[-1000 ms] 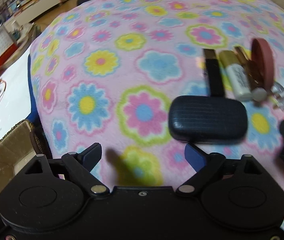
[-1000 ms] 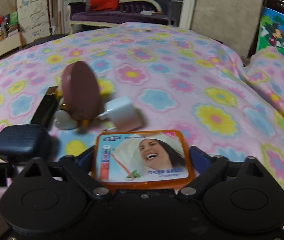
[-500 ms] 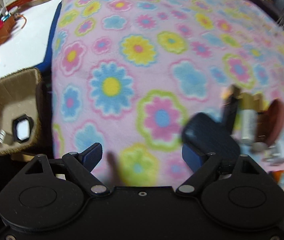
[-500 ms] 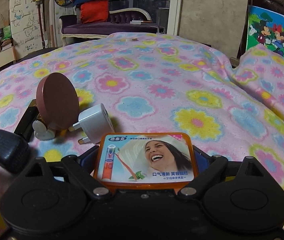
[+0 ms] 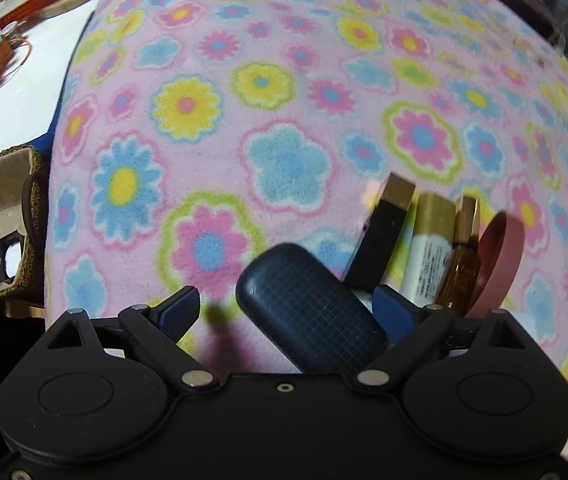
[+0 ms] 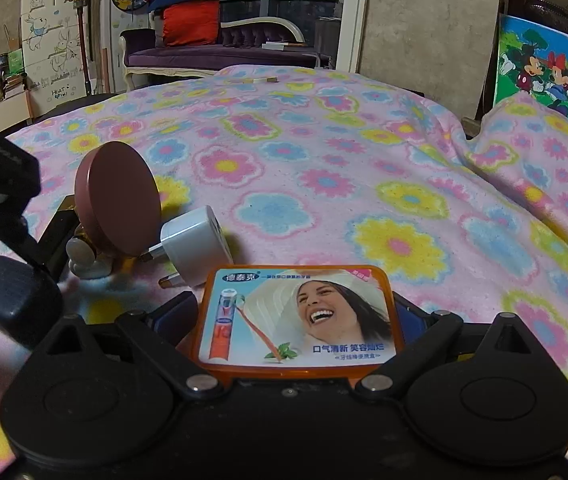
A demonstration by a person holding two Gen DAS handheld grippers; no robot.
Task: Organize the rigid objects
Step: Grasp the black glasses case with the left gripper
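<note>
Floral blanket (image 5: 284,160); dark case (image 5: 308,312) end hidden behind left hand-held gripper (image 5: 288,312)

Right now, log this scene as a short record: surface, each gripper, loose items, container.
surface: flowered pink blanket
left gripper: jaws just opening, dark blue case between them, left finger clear of it
right gripper: jaws just opening, orange picture box between them
loose cluster: black-and-gold box, white tube, amber bottle, brown disc, white plug adapter
container: woven basket beside the blanket's edge, small items inside
</note>
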